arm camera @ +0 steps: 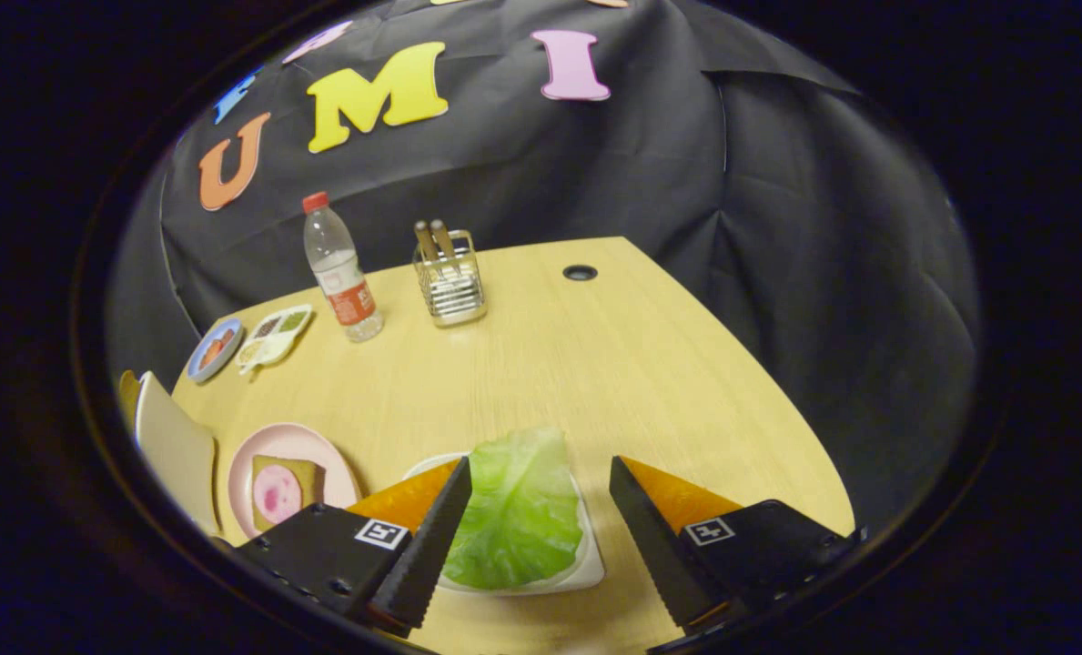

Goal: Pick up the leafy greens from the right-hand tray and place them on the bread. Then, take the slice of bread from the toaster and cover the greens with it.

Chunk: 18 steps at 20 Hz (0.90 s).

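A pale green leaf (518,509) lies on a white tray (592,569) on the wooden table, between my two fingers and below them. My gripper (541,478) is open, fingers wide apart, touching nothing. Left of the tray stands a pink plate (263,446) with a slice of bread (308,473) topped by a round pink slice of ham (277,493). Further left is a cream toaster (172,446), partly cut off, with a brown bread slice (127,391) sticking up from it.
Beyond the fingers stand a water bottle (340,268) with a red cap and a wire holder (450,282) with wooden-handled utensils. A small blue plate (214,348) and a white sectioned dish (276,336) lie at the far left. A cable hole (580,272) marks the table's far edge.
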Tool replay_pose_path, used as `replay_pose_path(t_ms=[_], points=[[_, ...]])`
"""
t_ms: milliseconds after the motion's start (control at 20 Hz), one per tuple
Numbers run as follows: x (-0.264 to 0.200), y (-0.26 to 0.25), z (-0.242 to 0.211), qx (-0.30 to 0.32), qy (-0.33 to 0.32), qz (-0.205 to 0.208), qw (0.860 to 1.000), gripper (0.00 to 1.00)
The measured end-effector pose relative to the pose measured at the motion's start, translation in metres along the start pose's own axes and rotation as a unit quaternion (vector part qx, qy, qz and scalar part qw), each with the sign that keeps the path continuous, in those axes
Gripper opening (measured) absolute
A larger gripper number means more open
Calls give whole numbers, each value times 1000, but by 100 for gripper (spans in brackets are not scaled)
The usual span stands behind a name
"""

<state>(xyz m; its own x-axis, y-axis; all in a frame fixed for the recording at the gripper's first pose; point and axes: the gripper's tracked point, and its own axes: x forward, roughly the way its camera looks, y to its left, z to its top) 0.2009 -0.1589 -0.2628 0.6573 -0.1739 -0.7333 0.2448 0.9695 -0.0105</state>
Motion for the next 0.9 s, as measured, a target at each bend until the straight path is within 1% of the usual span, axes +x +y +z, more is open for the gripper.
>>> replay_pose_path(t_ms=[100,200,350,400,450,500,600,800,900], points=[[17,-2,-4,-2,19,-1,1000,94],[28,-1,-11,-5,44,-3,999,88],[35,7,-19,-33,64,-2,997,89],[35,7,-17,-31,63,-7,998,83],[36,6,-17,-30,63,-12,998,69],[36,4,-17,-31,64,-22,997,68],[34,7,-17,-36,65,-26,997,42],[31,9,-14,-41,61,-28,997,1],[30,4,-13,-50,63,-38,996,6]])
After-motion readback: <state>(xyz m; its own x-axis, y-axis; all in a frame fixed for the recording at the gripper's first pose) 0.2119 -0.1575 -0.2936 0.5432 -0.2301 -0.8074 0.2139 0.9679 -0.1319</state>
